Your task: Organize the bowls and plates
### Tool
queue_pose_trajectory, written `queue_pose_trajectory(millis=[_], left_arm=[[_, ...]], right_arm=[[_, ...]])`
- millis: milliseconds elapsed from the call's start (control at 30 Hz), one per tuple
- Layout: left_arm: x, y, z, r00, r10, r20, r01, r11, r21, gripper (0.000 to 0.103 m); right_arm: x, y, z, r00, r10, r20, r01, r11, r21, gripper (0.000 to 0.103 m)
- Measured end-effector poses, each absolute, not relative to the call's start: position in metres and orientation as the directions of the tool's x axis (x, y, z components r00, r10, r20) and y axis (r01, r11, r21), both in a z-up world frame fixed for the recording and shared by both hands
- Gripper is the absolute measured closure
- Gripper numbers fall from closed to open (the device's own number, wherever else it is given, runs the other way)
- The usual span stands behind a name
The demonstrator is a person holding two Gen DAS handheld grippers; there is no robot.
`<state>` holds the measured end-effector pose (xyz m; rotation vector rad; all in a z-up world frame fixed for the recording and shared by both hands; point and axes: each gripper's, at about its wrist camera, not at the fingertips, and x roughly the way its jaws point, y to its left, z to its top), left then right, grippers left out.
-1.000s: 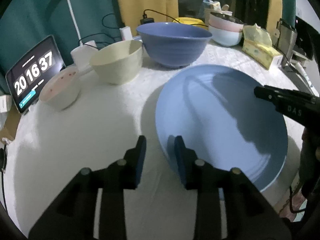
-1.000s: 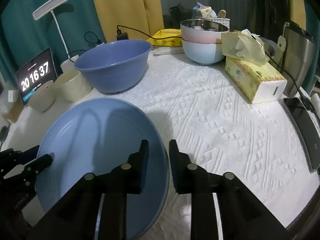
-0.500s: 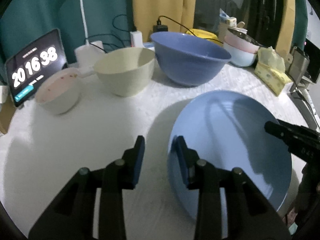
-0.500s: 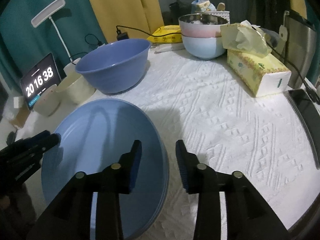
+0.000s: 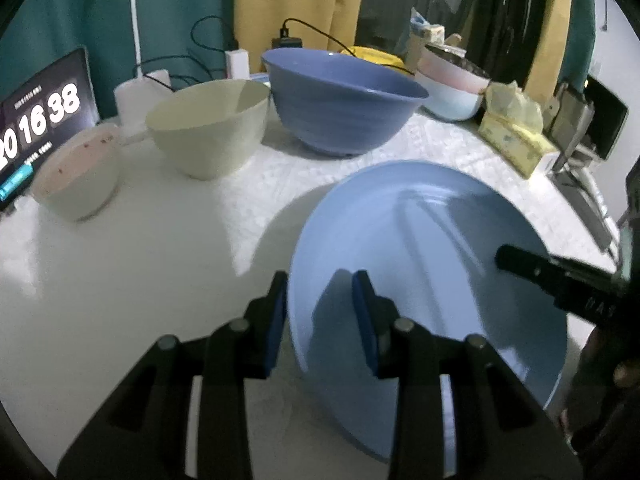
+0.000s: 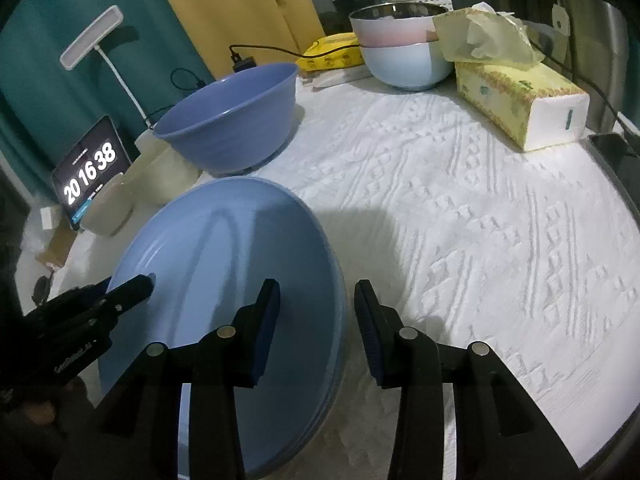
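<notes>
Light blue plate (image 5: 432,248) at the table's (image 6: 500,220) near edge, rim straddled by both grippers — left gripper (image 5: 320,312) and right gripper (image 6: 316,320) jaws apart, right having just opened — unclamped, it risks sliding off.

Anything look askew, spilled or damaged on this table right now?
Nothing spilled or broken. The light blue plate lies on the white cloth, its near edge past the table's edge. The bowls behind stand upright; the small pale bowl has reddish specks inside, cause unclear.

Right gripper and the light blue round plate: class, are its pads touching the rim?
Apart. The right wrist view shows the right gripper straddling the light blue round plate rim with gaps both sides.
</notes>
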<state>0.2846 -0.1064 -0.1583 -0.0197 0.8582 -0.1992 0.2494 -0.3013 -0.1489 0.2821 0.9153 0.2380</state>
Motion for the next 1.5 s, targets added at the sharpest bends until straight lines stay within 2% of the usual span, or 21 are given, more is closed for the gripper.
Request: queue_pose_trajectory(millis=[233, 500, 733, 900, 1200, 1433, 1467, 1500], left_arm=[[0.285, -0.106, -0.159, 0.639, -0.199, -0.743, 0.159, 0.979, -0.126, 0.07], [0.277, -0.105, -0.153, 0.655, -0.185, -0.733, 0.16, 0.981, -0.105, 0.071], [0.266, -0.097, -0.136, 0.715, -0.153, -0.683, 0.147, 0.987, -0.068, 0.071], [0.27, -0.083, -0.145, 0.696, -0.141, -0.704, 0.119, 0.99, -0.081, 0.071], [0.272, -0.087, -0.16, 0.649, -0.21, -0.731, 0.182, 0.976, -0.119, 0.07], [0.267, -0.078, -0.158, 0.64, -0.197, -0.742, 0.166, 0.979, -0.116, 0.069], [0.265, -0.074, -0.159, 0.64, -0.202, -0.741, 0.156, 0.979, -0.131, 0.067], [0.264, -0.07, -0.16, 0.637, -0.205, -0.743, 0.143, 0.979, -0.147, 0.061]], right_arm=[[0.247, -0.298, -0.149, 0.601, 0.324, -0.731, -0.071, 0.932, 0.354, 0.062], [0.243, -0.295, -0.148, 0.606, 0.294, -0.739, -0.039, 0.939, 0.342, 0.064], [0.245, -0.287, -0.139, 0.619, 0.259, -0.741, -0.035, 0.952, 0.304, 0.074], [0.249, -0.274, -0.136, 0.625, 0.258, -0.737, -0.055, 0.956, 0.288, 0.079], [0.253, -0.281, -0.143, 0.592, 0.263, -0.762, -0.018, 0.949, 0.314, 0.078], [0.25, -0.286, -0.144, 0.578, 0.266, -0.771, -0.019, 0.95, 0.313, 0.07], [0.249, -0.288, -0.144, 0.578, 0.27, -0.77, -0.019, 0.948, 0.318, 0.07], [0.248, -0.289, -0.144, 0.578, 0.274, -0.769, -0.019, 0.946, 0.323, 0.07]])
